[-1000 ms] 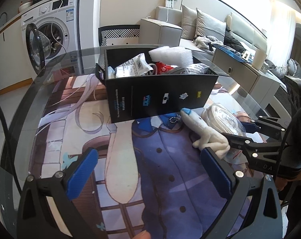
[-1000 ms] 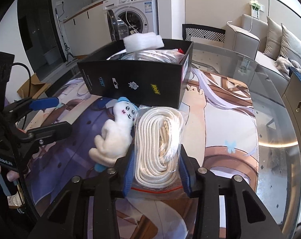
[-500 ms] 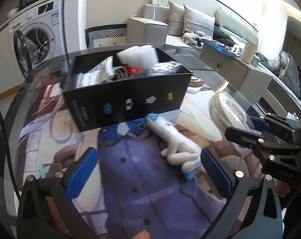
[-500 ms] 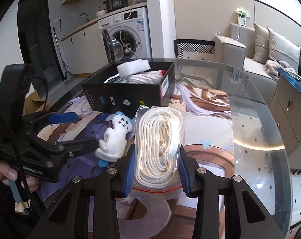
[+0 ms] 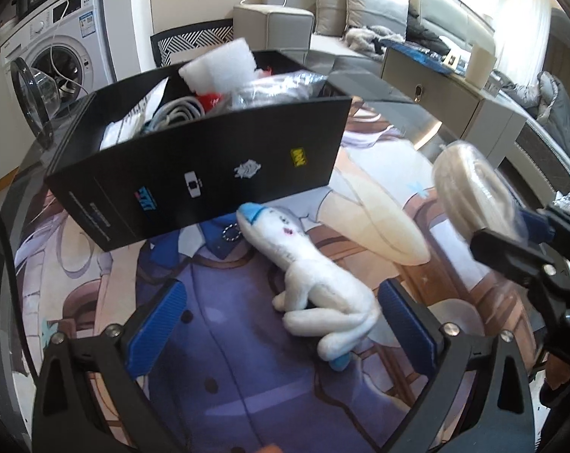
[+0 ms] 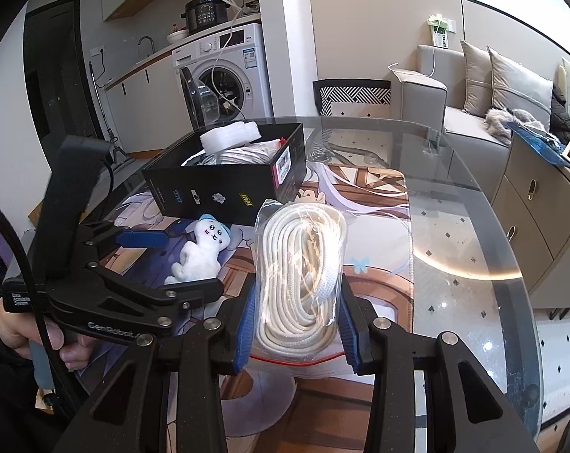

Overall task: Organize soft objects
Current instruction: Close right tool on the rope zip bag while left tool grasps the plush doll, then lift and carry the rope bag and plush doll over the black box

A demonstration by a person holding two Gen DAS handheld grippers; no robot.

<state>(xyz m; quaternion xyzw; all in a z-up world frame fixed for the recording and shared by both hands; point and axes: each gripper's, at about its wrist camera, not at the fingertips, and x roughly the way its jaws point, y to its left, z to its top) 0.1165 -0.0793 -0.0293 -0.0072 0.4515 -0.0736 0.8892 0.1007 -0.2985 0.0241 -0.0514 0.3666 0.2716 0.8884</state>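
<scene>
Plush toy (image 5: 315, 283) now between hand-held gripper (image 5: 281, 324) fingers.

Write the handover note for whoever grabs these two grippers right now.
Right gripper: shut on the bagged rope coil, held above the mat.
Left gripper: open, fingers either side of the white plush toy, not gripping.
The plush lies on the mat in front of the black box.
Done: the box already holds foam and other soft items.
Left: put the rope coil in the box, then grasp and box the plush.
</scene>
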